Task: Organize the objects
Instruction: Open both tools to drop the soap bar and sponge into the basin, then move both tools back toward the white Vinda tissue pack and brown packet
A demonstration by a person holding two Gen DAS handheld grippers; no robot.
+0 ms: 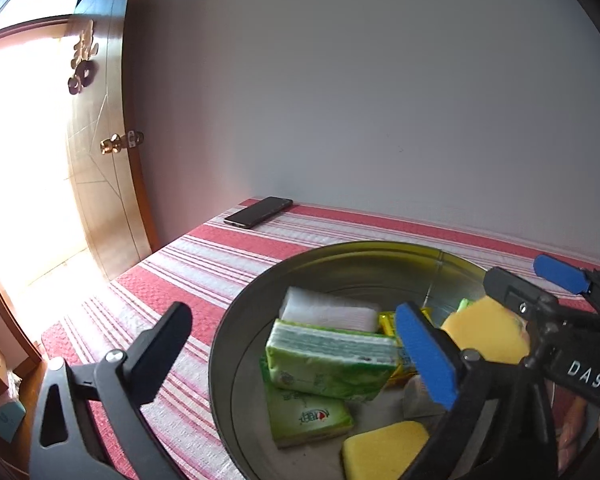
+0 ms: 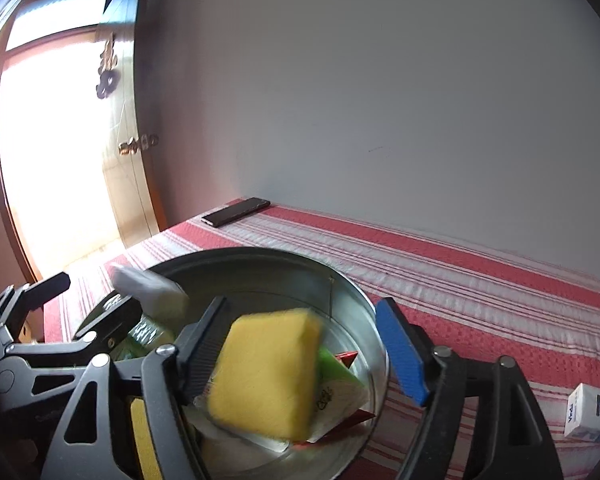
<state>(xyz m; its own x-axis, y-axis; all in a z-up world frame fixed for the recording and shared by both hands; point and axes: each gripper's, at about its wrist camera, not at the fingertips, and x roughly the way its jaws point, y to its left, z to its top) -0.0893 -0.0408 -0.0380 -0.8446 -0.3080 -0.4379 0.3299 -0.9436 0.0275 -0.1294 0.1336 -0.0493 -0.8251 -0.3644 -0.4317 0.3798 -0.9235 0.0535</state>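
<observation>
Two grippers hang over a round metal tin (image 1: 236, 320) that sits on a red-and-white striped tabletop (image 1: 204, 256). The left gripper (image 1: 300, 340) has its fingers spread wide with nothing between them; one straddles the tin's rim at about 9 o'clock, the other, blue-padded, sits over the middle. The right gripper (image 2: 304, 352) is likewise released: a yellow sponge (image 2: 264, 372) lies tilted between its fingers, against or just beside the dark one and clear of the blue pad, looking blurred as if dropping into the tin.

Inside the tin lie green tissue packs (image 1: 324, 360), a white pack (image 1: 328, 312), a second yellow sponge (image 1: 384, 448) at 6 o'clock and some small wrappers. A white carton (image 2: 592, 416) waits on the tabletop at 4 o'clock of the tin, well apart, so the sorting seems unfinished. A dark phone (image 1: 258, 212) lies at the far edge near the wall.

Risks, as I judge them: the tilted sponge may settle on the heap and tip toward the rim. The grippers stand close together, so lifting either carelessly could knock the other or catch the rim and drag the light tin across the cloth. Reaching for the carton, the right fingers could also nudge it off the near edge.
</observation>
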